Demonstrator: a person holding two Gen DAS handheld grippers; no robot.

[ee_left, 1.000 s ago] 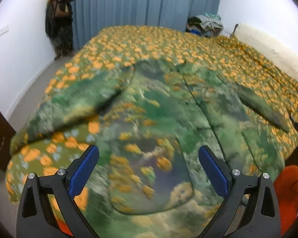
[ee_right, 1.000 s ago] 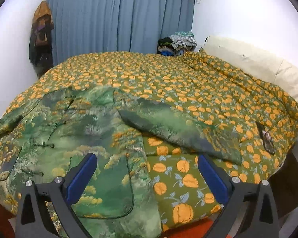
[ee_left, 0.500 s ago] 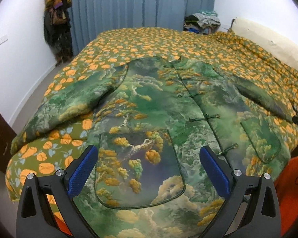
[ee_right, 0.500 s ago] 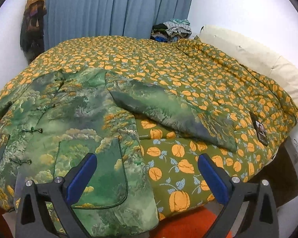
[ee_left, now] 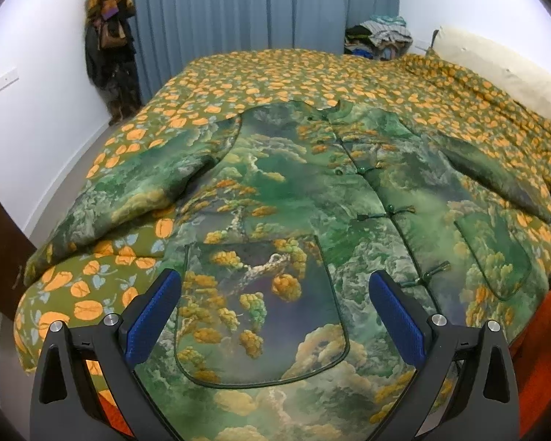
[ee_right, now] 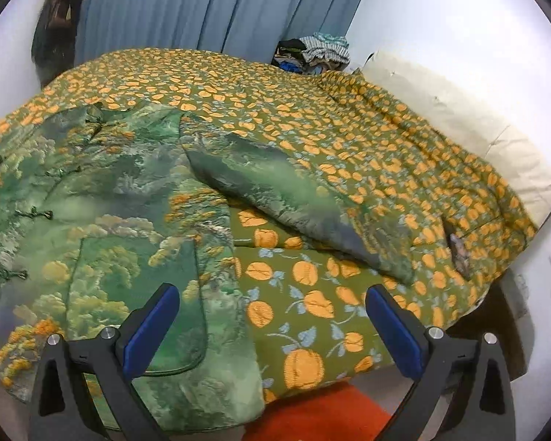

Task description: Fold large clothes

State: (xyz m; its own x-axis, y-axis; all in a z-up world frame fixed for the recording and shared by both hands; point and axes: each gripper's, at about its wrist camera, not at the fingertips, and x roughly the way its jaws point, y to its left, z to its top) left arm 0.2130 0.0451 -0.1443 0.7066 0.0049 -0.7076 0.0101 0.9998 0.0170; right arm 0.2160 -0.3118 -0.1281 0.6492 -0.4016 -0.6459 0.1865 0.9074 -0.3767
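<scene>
Both tongs, the left gripper [ee_left: 275,316] and the right gripper [ee_right: 272,319], hung spread wide and empty above the near hem of the jacket [ee_left: 294,198], which lay flat and unfolded on the bed [ee_left: 275,70]. Only the right view showed its right sleeve [ee_right: 294,202] whole.

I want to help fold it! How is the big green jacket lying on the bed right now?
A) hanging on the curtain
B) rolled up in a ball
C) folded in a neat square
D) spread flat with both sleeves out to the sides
D: the green jacket lies spread open on the orange-patterned bedspread, front up, with one sleeve out to the left and the other sleeve out to the right.
</scene>
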